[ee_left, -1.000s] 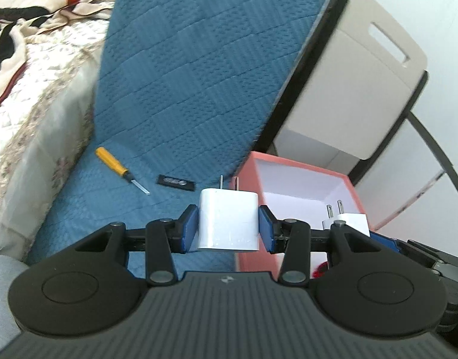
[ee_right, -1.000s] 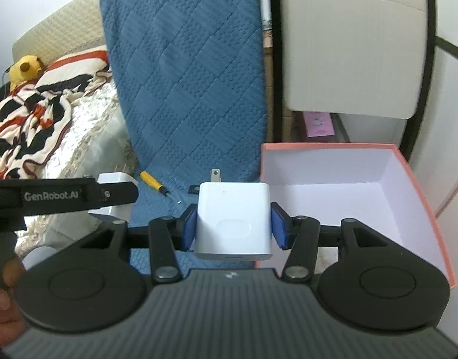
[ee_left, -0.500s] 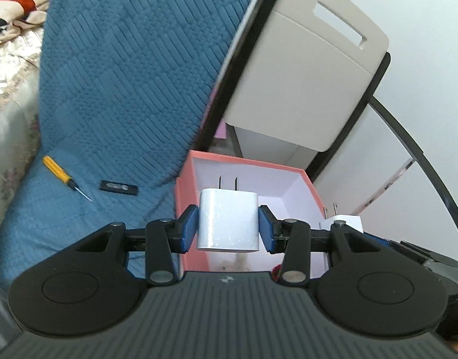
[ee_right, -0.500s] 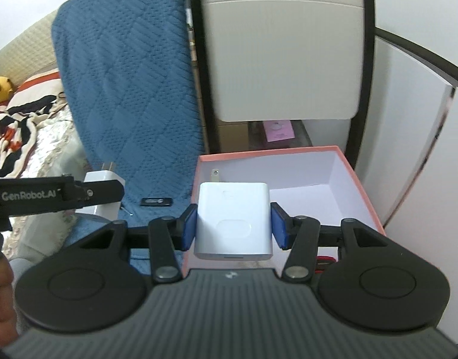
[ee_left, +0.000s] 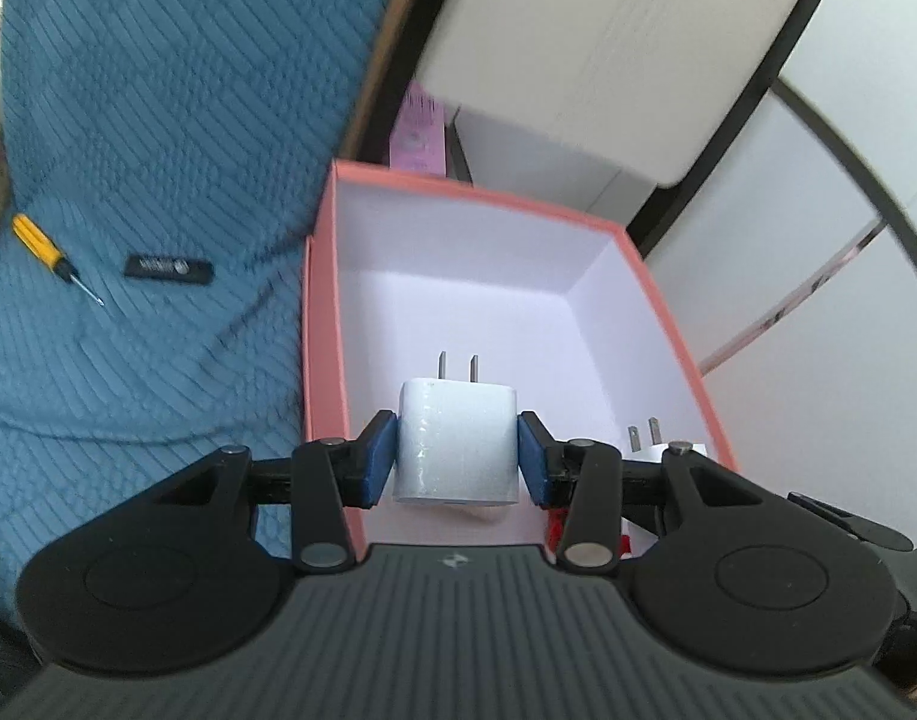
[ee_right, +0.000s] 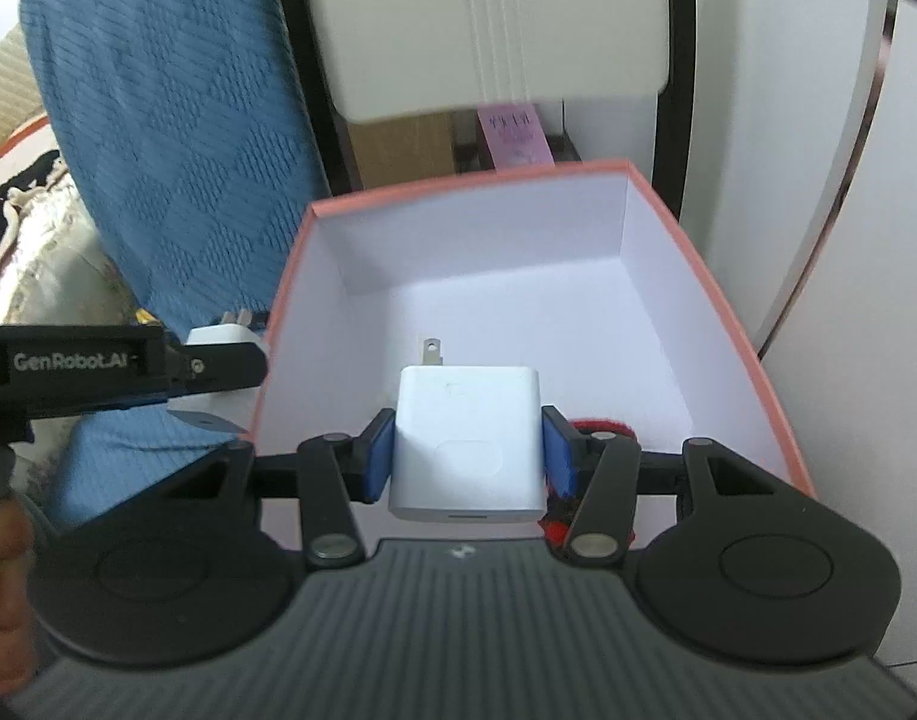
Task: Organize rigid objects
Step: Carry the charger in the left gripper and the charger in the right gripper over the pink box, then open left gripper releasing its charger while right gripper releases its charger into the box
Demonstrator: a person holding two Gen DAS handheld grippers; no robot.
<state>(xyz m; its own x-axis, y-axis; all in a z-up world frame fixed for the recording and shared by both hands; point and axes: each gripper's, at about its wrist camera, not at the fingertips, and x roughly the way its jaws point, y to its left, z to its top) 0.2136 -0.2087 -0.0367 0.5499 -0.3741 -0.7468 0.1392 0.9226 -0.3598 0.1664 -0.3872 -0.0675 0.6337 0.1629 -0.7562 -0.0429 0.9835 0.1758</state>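
My left gripper (ee_left: 456, 456) is shut on a small white plug charger (ee_left: 456, 441), held over the near left part of a pink box (ee_left: 323, 324) with a white inside. My right gripper (ee_right: 467, 459) is shut on a larger white plug charger (ee_right: 467, 450), held over the same box (ee_right: 752, 360). The larger charger's prongs show at the right in the left wrist view (ee_left: 647, 441). The left gripper's arm and its charger show at the left in the right wrist view (ee_right: 218, 339). A red item (ee_right: 602, 426) lies in the box under the right gripper.
A yellow-handled screwdriver (ee_left: 41, 243) and a small black stick-like item (ee_left: 167, 269) lie on the blue quilted cover (ee_left: 158, 120) left of the box. A beige chair back (ee_right: 488, 30) and a pink paper (ee_right: 515, 135) stand behind the box. A white wall is at the right.
Both grippers have swung right from over the blue cover to over the pink box and tilted down toward its inside. Each still holds its charger.
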